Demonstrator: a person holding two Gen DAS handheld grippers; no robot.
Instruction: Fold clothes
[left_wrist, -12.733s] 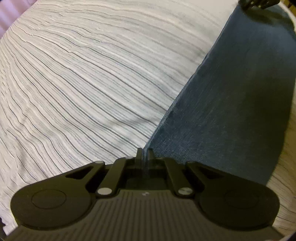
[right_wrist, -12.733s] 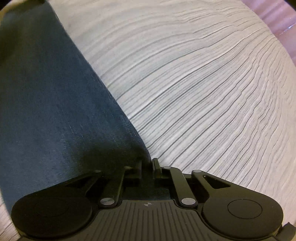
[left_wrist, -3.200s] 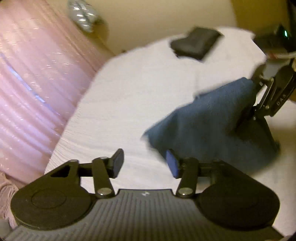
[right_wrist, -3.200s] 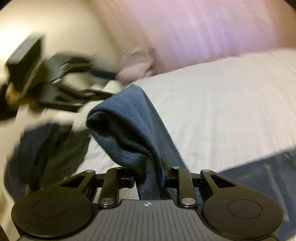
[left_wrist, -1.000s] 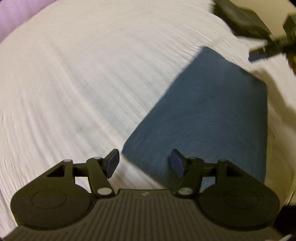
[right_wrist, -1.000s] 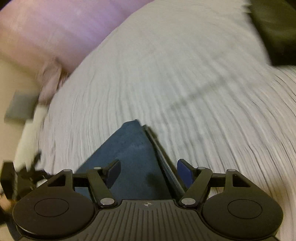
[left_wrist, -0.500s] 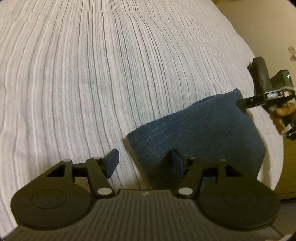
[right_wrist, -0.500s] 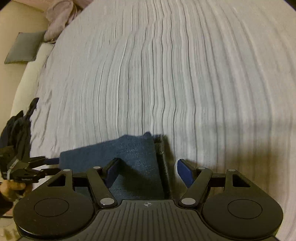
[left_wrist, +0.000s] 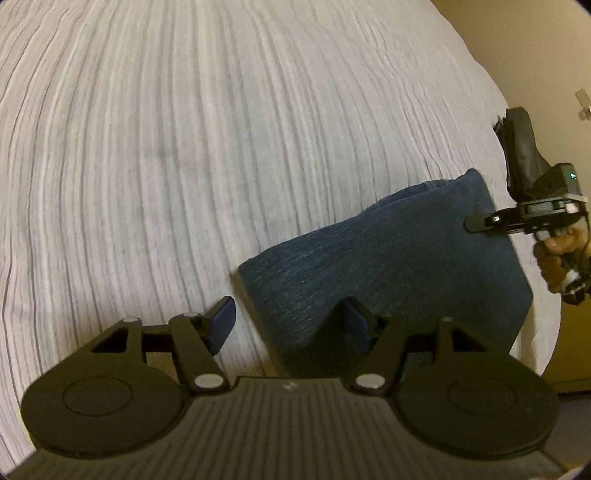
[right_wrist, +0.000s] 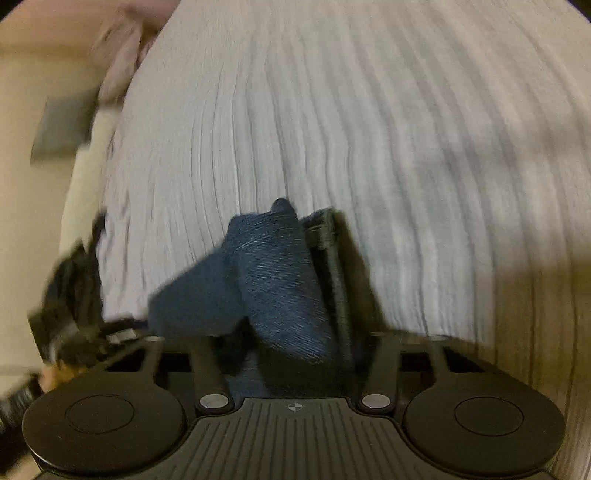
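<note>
A folded dark blue denim garment (left_wrist: 388, 258) lies on the striped white bedspread (left_wrist: 184, 147). My left gripper (left_wrist: 290, 325) is open, its jaws straddling the garment's near left corner. In the right wrist view the same garment (right_wrist: 280, 280) bulges up between the wide-apart jaws of my right gripper (right_wrist: 295, 343), whose fingertips are hidden by the cloth. The right gripper also shows in the left wrist view (left_wrist: 476, 223) at the garment's far right edge, and the left gripper shows blurred at the left of the right wrist view (right_wrist: 122, 328).
The bedspread (right_wrist: 369, 129) stretches away beyond the garment. A dark folded item (left_wrist: 521, 147) sits at the bed's right edge. A pink cloth (right_wrist: 125, 48) and a grey pillow (right_wrist: 62, 125) lie off the bed's far left.
Both grippers have moved in closer to the garment. Its end has risen and bunched up between the right gripper's jaws. The left jaws stay open at the corner.
</note>
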